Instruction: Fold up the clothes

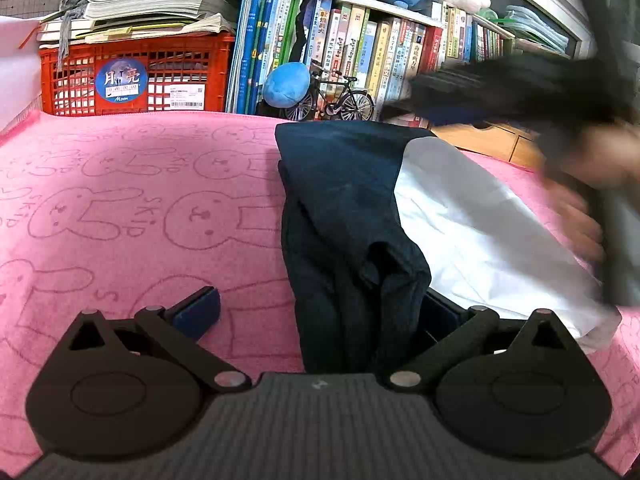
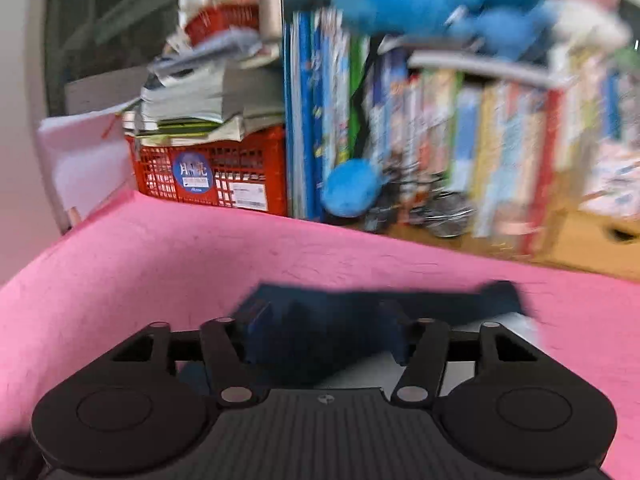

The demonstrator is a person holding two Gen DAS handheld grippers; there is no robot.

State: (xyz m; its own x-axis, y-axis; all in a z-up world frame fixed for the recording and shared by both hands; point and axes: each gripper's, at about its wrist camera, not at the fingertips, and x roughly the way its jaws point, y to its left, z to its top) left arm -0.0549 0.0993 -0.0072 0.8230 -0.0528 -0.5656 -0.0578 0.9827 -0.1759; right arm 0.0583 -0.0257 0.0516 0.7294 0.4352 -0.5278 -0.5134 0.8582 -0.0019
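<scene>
Two black grippers are working over the counter. The left gripper is resting with its blue-padded fingers spread wide, and a bunched fold of the dark navy cloth garment is lying between them without being pinched. The right gripper is standing about half open, its pads loose around the blurred navy cloth. The garment is lying on a pink towel printed with rabbit outlines, partly covering a white sheet. Beyond, a red plastic crate and shelved books are standing.
</scene>
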